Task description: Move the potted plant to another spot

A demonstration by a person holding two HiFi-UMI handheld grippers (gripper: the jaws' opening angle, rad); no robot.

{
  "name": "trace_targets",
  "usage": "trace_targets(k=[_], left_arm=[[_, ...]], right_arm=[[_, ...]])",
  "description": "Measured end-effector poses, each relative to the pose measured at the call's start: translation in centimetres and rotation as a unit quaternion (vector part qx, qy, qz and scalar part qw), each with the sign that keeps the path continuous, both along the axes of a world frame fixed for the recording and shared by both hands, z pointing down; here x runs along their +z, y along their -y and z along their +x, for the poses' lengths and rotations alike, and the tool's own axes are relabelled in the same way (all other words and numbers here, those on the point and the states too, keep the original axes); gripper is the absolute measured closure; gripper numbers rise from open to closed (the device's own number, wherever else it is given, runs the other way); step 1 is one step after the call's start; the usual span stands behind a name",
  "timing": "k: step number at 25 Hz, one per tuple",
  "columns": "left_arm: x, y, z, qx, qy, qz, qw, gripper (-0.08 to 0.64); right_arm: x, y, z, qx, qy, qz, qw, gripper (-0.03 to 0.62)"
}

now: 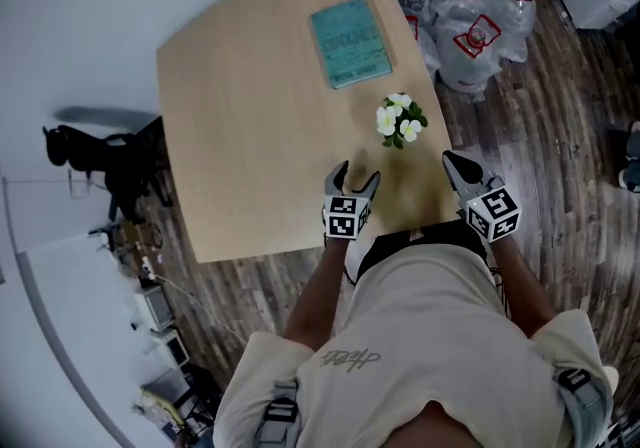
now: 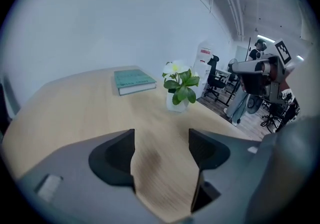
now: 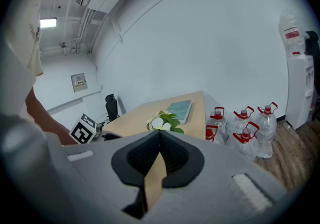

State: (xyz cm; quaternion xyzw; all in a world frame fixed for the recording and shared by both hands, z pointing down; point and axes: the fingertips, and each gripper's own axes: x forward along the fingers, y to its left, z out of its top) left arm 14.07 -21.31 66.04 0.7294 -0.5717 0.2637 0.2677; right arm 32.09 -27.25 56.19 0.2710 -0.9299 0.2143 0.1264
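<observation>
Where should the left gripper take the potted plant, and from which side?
By the white pot, below the leaves. Come in level from the near edge of the table, where the open left gripper is; the leaves overhang the top, so a top-down grip would likely crush them.

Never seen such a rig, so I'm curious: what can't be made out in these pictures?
- Lettering on the teal rectangular book: too small and blurred in every view.
- White pot of the green white-flowered plant: blossoms cover it in head view, the right gripper in its own view.
</observation>
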Motion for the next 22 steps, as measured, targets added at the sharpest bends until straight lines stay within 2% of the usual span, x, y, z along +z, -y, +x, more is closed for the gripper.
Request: trace_targets(k=[3, 9, 10, 13, 14, 18, 22], left_arm=[[-1.2, -0.6, -0.8, -0.011, -0.003, 0.02, 0.9997, 0.213], [-4.6, -2.2, -2.0, -0.03, 0.011, 0.063, 0.9975, 0.326], [-5.3, -2.2, -2.2, -0.036, 0.007, 0.074, 0.9965, 0.353], [-7.4, -2.4, -2.7, -0.057, -0.014, 0.11, 0.9922, 0.506], [-8.0, -2.5, -2.9, -0.062, -0.018, 0.117, 0.991, 0.528], [-10.2, -2.4, -3.4, -0.067, -0.016, 0.136, 0.9883, 0.545], [-12.6, -2.3, -3.1, -0.045, -0.03, 0.151, 0.987, 0.543]], right_arm=[[-0.4, -0.4, -0.4, 0.0, -0.004, 0.009, 1.0, 0.591], [-1.1, -1.2, -1.7, -0.007, -0.011, 0.021, 1.0, 0.591], [-1.3, -1.3, -2.1, -0.011, -0.011, 0.024, 1.0, 0.591], [-2.0, -1.7, -3.2, -0.02, -0.006, 0.034, 0.999, 0.591], [-2.3, -1.8, -3.5, -0.022, -0.004, 0.038, 0.999, 0.591], [-4.2, -2.3, -4.6, -0.039, 0.001, 0.064, 0.997, 0.591], [-7.3, -2.3, -5.2, -0.046, 0.021, 0.086, 0.995, 0.591]])
